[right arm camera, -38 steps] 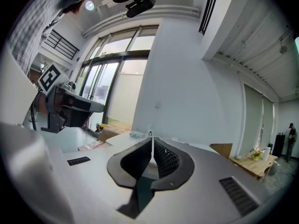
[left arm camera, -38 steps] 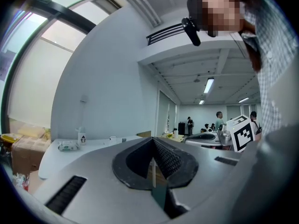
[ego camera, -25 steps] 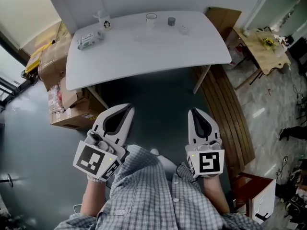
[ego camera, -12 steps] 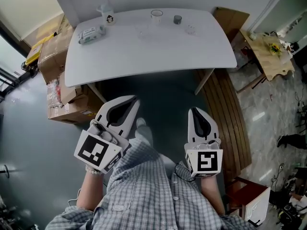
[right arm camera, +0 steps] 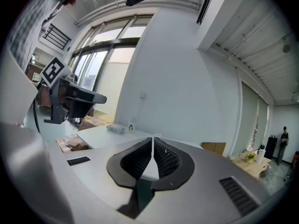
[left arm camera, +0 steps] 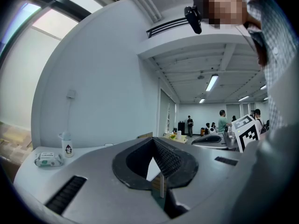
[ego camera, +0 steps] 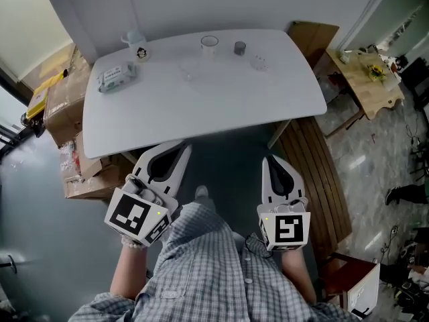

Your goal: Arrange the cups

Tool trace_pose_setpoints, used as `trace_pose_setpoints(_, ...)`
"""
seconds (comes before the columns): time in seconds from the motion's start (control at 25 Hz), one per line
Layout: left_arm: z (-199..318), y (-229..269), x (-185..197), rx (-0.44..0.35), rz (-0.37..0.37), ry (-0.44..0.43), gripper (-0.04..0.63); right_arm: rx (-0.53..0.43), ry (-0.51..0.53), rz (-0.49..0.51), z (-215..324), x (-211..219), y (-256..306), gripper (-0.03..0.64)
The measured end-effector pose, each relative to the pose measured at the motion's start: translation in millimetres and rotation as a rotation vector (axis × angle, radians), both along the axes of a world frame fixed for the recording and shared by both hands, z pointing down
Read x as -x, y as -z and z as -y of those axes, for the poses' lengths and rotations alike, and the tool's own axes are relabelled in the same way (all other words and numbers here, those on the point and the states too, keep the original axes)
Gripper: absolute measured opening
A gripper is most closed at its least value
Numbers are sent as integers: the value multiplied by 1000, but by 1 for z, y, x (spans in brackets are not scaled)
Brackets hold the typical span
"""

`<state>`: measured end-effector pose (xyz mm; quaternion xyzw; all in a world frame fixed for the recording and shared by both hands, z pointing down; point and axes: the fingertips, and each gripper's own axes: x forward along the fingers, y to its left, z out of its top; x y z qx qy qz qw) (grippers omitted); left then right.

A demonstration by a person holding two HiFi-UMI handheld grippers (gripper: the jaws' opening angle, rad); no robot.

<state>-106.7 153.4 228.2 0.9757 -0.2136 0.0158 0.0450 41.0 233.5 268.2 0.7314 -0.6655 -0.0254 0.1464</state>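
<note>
On the white table (ego camera: 221, 96), near its far edge, stand a clear cup (ego camera: 209, 43), a small grey cup (ego camera: 239, 47) and a small clear glass (ego camera: 259, 62). My left gripper (ego camera: 181, 146) and right gripper (ego camera: 270, 159) hang side by side short of the table's near edge, well away from the cups. Both are shut with nothing between the jaws. In the left gripper view the shut left gripper (left arm camera: 152, 140) points level over the table, with the clear cup (left arm camera: 108, 144) just past it. In the right gripper view the right gripper (right arm camera: 153, 138) is also shut and empty.
A white bottle with a penguin print (ego camera: 137, 49) and a wipes pack (ego camera: 115, 76) sit at the table's far left. Cardboard boxes (ego camera: 64, 99) are stacked left of the table. A wooden bench (ego camera: 322, 166) lies to its right, and a wooden table (ego camera: 369, 72) stands beyond.
Both grippers have moved toward the table together; its near edge now lies just ahead of their tips. Both stay shut and empty.
</note>
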Motion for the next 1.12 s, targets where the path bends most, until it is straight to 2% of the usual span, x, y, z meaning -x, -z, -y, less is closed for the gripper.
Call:
trace_pose_setpoints(0.28,62,2,-15,-1,-10,-5,11,15,13,-30,61,-6,8,29)
trace_pose_setpoints(0.56,134,-10,-20,26,-15,41,11,21,29,-44,127,-10,6,29)
trace_pose_setpoints(0.76,172,-22,-29,42,12,34,11,39,19,-33,161,-16,-2,29)
trace_pose_setpoints(0.96,190,-46,-34,88,41,37,11,58,0,-22,175,-23,-11,29)
trace_pose_setpoints(1.12,203,-61,-36,90,86,54,11,80,6,-12,187,-25,-14,29)
